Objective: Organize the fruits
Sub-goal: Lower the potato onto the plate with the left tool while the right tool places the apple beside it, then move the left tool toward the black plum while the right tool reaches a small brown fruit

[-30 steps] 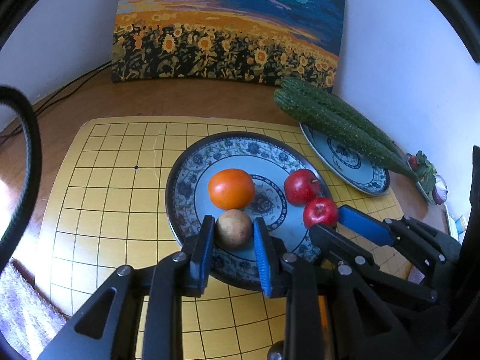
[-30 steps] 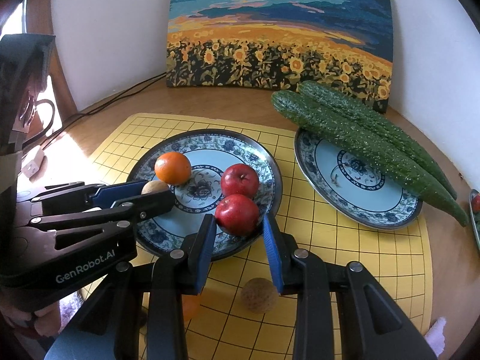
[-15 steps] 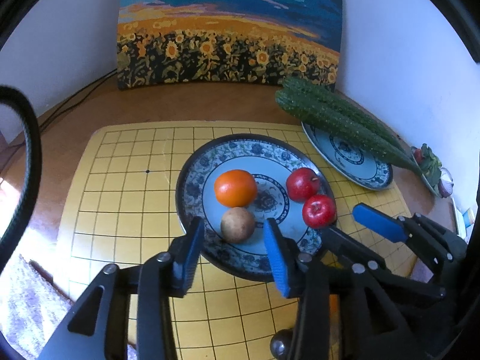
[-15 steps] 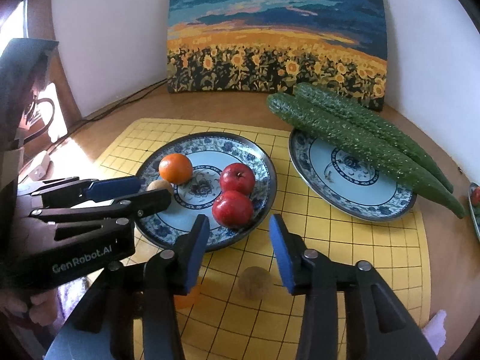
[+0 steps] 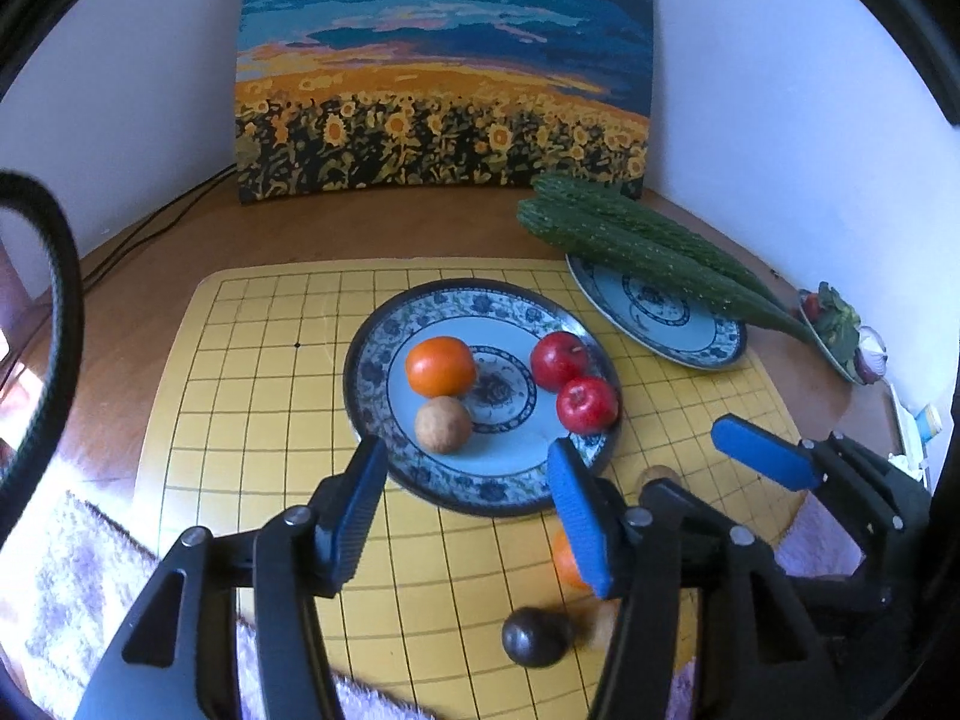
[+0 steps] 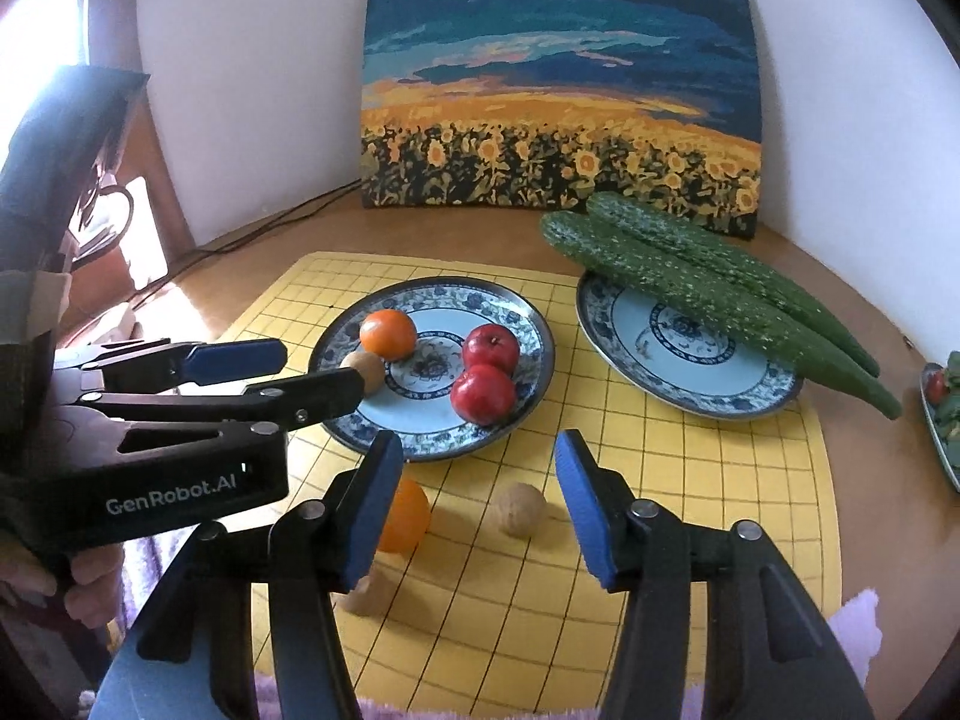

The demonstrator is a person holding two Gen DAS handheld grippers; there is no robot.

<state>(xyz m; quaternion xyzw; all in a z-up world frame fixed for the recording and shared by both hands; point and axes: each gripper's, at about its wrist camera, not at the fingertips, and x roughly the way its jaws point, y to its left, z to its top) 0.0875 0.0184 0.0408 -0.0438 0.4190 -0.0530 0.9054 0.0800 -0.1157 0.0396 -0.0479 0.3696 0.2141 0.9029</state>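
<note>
Fruit was partly sorted, I judged: on the near-left plate (image 6: 528, 324) lay an orange (image 6: 388, 333), a brown round fruit (image 5: 443, 424) and two apples (image 6: 483, 394). On the yellow mat (image 6: 690, 480) nearer me, a second orange (image 6: 405, 516), a brown fruit (image 6: 517, 509), another pale one (image 6: 366, 597) and a dark one (image 5: 534, 636) waited. The far-right plate (image 6: 636, 354) carried cucumbers (image 6: 708, 294). My left gripper (image 5: 465, 516) stood spread wide and empty at the plate's near rim; my right gripper (image 6: 480, 510) was equally wide, empty, the brown fruit between its fingers, untouched.
</note>
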